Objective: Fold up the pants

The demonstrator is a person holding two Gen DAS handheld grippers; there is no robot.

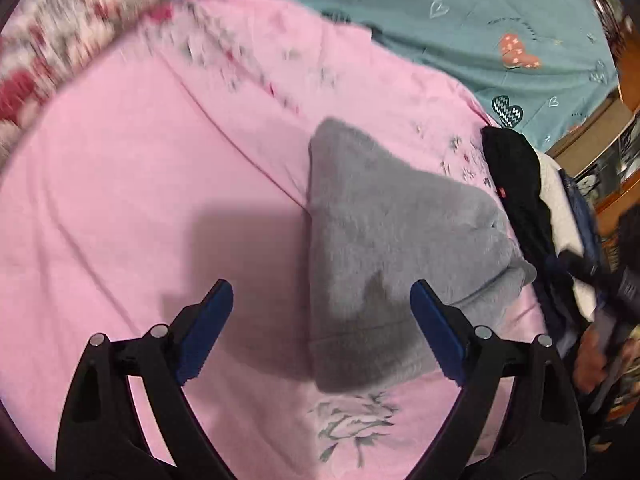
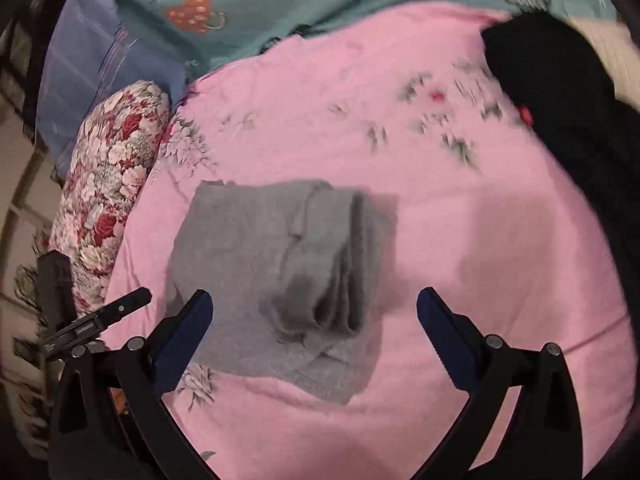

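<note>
Grey fleece pants [image 1: 380, 248] lie folded into a compact bundle on the pink sheet [image 1: 140, 180]. My left gripper [image 1: 322, 300] hovers open above the bundle's near left part, nothing between its blue pads [image 1: 208, 328]. In the right wrist view the same grey pants [image 2: 288, 272] show stacked folds with a rolled edge on top. My right gripper [image 2: 314, 312] hangs open over their near edge, holding nothing. The left gripper's tip [image 2: 120, 308] shows at the left of that view.
A dark garment [image 1: 516, 184] and other clothes lie piled at the bed's right side. A floral bolster [image 2: 112, 192] lies along the left. A teal heart-print blanket [image 1: 460, 28] covers the far part. A person's hand [image 1: 592, 364] shows at the right edge.
</note>
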